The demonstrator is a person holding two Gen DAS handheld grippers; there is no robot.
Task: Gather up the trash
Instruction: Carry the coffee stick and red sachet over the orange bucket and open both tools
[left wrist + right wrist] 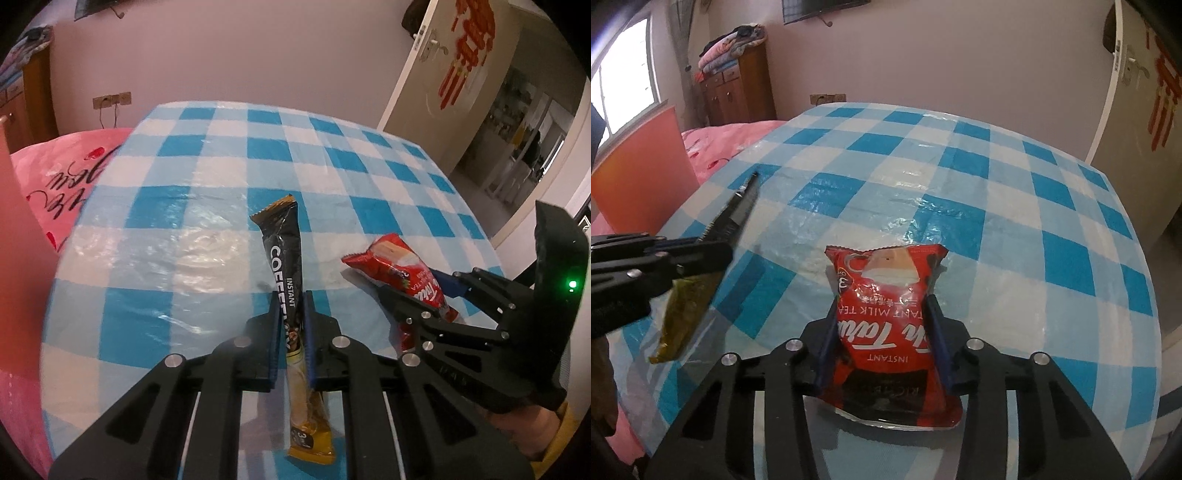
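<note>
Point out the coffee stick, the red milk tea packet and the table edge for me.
coffee stick (282, 254): left wrist view, black upper part.
red milk tea packet (886, 295): right wrist view, middle.
table (1052, 206): right wrist view, bare checked cloth.

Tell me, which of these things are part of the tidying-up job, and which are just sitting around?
Part of the job:
- coffee sachet, pinched in the left gripper
- red milk tea packet, gripped by the right gripper

Just lying about:
- checked tablecloth
- pink bedding
- wooden cabinet with folded blankets on top
- door with red decoration
</note>
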